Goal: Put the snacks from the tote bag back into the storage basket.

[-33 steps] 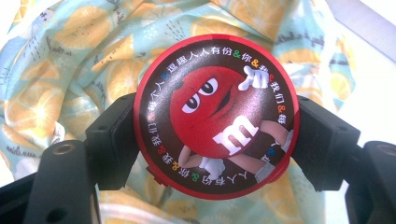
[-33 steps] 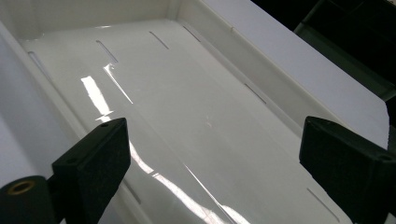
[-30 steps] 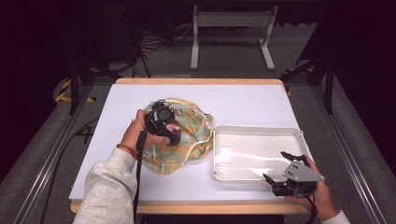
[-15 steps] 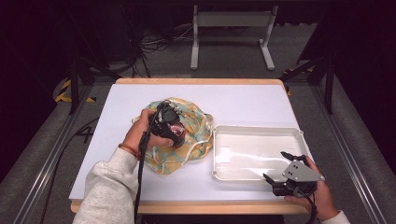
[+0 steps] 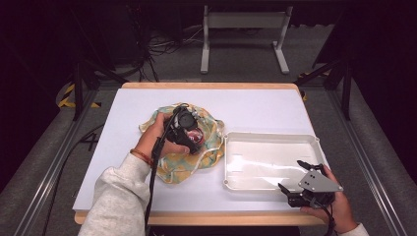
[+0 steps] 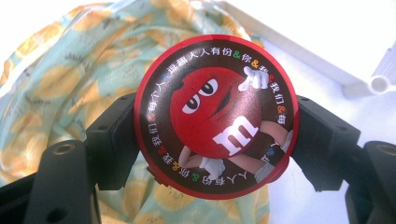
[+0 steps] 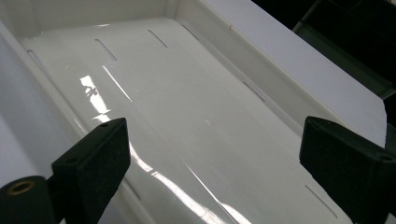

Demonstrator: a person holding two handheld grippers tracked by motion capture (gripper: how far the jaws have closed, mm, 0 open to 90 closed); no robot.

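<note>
Left gripper (image 6: 215,140) clamped on something — right gripper (image 7: 212,168) spread wide.

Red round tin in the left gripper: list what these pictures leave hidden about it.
- Red round tin, left gripper view: underside and depth hidden behind its printed lid.
- High view: mostly covered by the left gripper.
- Patterned cloth bag: contents hidden by its fabric.

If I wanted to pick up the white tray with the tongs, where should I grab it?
Probably by its rim. The tray lies flat with thin raised walls, so one jaw could go inside and one outside the near edge by the open right tongs, coming from above.
</note>
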